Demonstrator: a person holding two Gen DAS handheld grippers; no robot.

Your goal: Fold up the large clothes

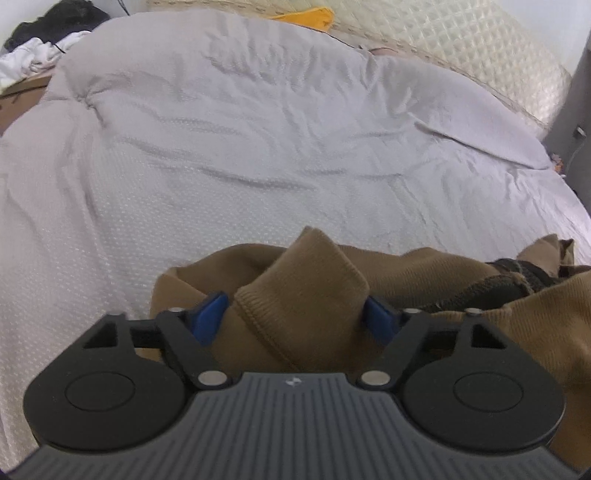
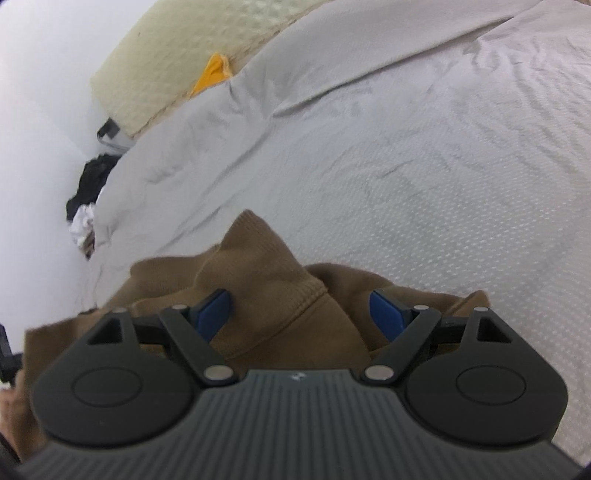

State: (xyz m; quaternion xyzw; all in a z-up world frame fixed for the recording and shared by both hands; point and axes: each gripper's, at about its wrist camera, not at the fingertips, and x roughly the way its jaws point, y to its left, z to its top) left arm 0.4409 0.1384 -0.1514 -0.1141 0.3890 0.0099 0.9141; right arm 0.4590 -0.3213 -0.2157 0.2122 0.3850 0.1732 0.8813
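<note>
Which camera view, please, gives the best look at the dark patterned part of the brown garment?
The left wrist view: the dark patterned part lies unobstructed among the folds of the brown garment. The right wrist view shows only plain brown fabric, none of that part.

Open tongs (image 2: 301, 314) straddling brown cuff (image 2: 273, 284), bedspread (image 2: 424, 166)

Bedspread (image 1: 258, 147) beyond brown garment (image 1: 306, 280) lies open.

Your brown knit sweater (image 1: 424, 295) lies bunched on the near part of the pale textured bedspread (image 1: 258, 166). At the far edge stands the cream quilted headboard (image 1: 461, 48), a yellow cloth (image 1: 306, 16) before it; far left sits a dark-and-white clothes heap (image 1: 44, 37).
</note>
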